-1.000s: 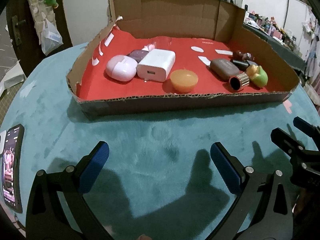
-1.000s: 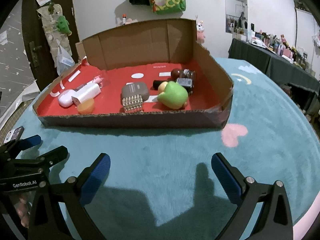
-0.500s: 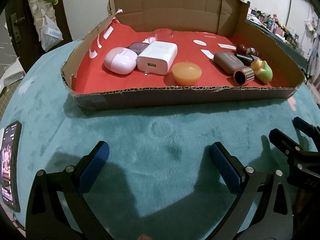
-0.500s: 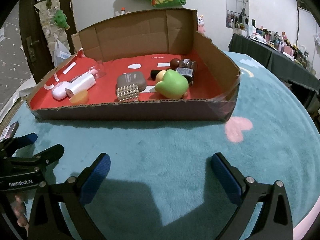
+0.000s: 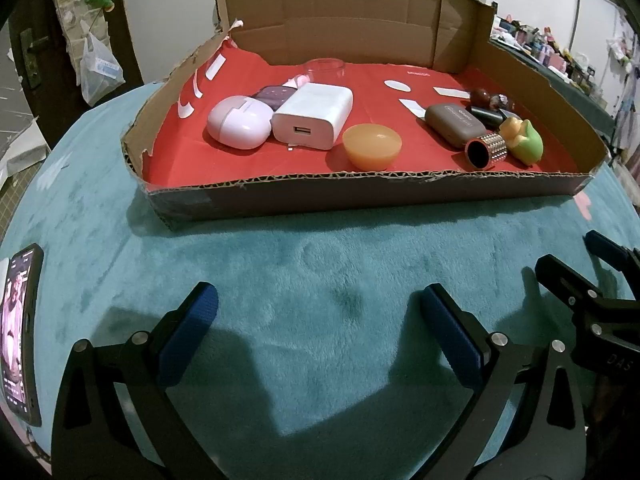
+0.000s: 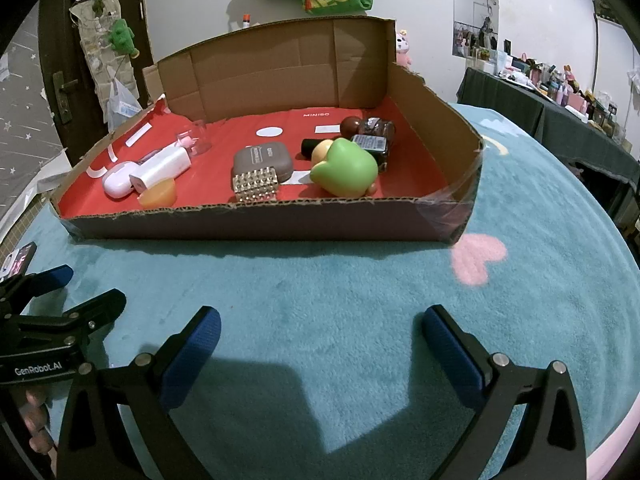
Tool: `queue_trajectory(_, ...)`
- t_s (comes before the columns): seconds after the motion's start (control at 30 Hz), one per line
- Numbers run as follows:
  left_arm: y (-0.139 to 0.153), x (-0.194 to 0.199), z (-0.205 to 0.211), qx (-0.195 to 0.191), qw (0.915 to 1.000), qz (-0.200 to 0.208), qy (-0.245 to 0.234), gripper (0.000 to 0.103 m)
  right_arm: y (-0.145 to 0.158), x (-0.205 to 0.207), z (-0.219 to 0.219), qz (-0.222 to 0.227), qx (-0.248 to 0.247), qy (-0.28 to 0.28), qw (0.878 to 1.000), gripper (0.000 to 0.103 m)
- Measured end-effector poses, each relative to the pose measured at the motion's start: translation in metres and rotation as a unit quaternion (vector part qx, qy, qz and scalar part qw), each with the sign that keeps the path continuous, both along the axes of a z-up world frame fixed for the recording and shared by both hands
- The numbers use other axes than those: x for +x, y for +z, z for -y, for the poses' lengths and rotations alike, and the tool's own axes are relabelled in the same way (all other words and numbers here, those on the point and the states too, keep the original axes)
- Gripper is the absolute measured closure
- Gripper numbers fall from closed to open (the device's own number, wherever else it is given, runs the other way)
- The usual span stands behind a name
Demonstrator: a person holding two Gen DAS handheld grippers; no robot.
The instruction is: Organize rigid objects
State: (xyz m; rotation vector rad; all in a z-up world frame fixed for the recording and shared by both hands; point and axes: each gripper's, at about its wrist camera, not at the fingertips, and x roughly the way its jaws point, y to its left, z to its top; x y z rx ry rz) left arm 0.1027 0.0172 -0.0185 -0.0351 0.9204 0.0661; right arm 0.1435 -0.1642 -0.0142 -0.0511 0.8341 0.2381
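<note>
A cardboard tray (image 5: 360,196) (image 6: 260,224) with a red floor sits on the teal rug and holds the objects. On its left lie a pink earbud case (image 5: 238,122) (image 6: 116,180), a white charger (image 5: 314,114) (image 6: 160,168) and an orange bowl (image 5: 372,146) (image 6: 158,194). On its right lie a brown case (image 5: 452,124) (image 6: 262,160), a studded gold cylinder (image 5: 486,152) (image 6: 256,188) and a green toy (image 5: 524,142) (image 6: 346,170). My left gripper (image 5: 316,312) and right gripper (image 6: 320,332) both hover open over the rug in front of the tray, holding nothing.
A phone (image 5: 20,328) lies on the rug at my far left. A clear glass (image 5: 324,70) stands at the tray's back. A pink heart patch (image 6: 478,258) marks the rug right of the tray. A dark table with clutter (image 6: 560,108) stands far right.
Both grippers have moved closer to the tray and risen a little, so the tray looks larger. Both stay open and the objects have not moved.
</note>
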Motion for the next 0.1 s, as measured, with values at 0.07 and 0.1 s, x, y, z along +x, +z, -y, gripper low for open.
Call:
queue_trajectory(0.07,0.0,-0.0001,0.0001,-0.001,1.0,0.0,0.0,0.0,0.0,-0.0001,-0.0001,0.0,0.0,0.0,1.0,0.0)
queue_trajectory(0.1,0.0,0.0,-0.0002,-0.002,1.0,-0.001,0.0,0.0,0.0,0.0,0.0,0.0,0.0,0.0,1.0,0.0)
